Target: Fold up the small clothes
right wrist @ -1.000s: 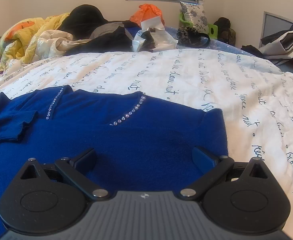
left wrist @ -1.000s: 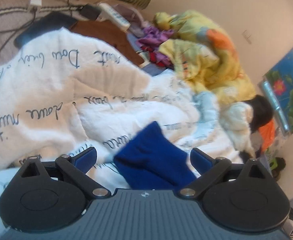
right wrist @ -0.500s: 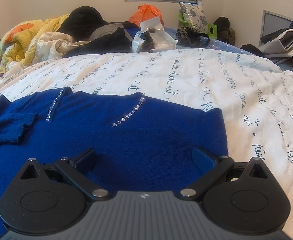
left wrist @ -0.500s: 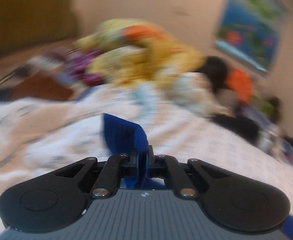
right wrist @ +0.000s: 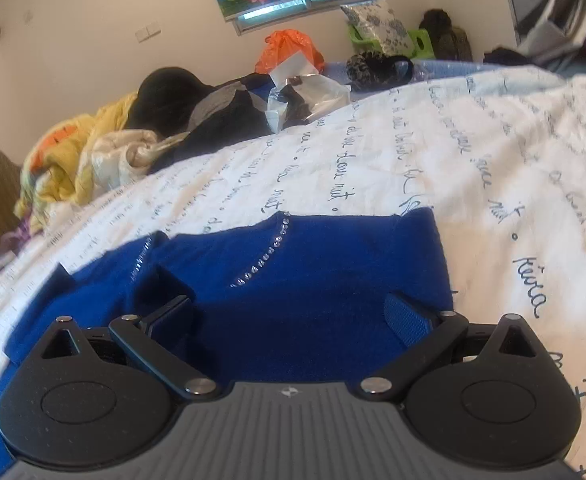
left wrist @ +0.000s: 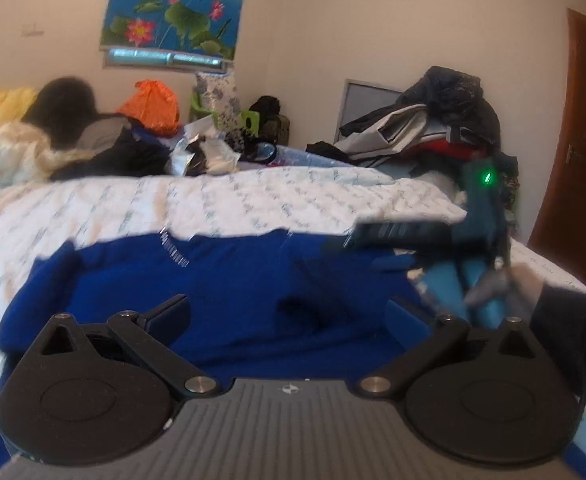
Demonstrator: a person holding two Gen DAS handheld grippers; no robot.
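A small royal-blue knit top [right wrist: 313, 280] with a line of rhinestones [right wrist: 267, 250] at the neck lies flat on the white quilt with script writing [right wrist: 433, 160]. It also shows in the left wrist view [left wrist: 229, 280]. My left gripper [left wrist: 289, 314] is open and empty, low over the top's near part. My right gripper [right wrist: 289, 316] is open and empty, just above the top's body. The right gripper and the hand holding it show blurred at the right of the left wrist view [left wrist: 465, 256].
The far edge of the bed carries a yellow blanket [right wrist: 65, 160], dark clothes [right wrist: 197, 108], an orange bag [right wrist: 289, 50] and a plastic bag [right wrist: 309, 94]. A pile of clothes [left wrist: 433, 128] stands at the right, beside a wooden door [left wrist: 573, 140].
My left gripper shut on the blue sleeve, carried it across over the top's body, and has opened and let it go. My right gripper has tilted and shifted a little, still open.
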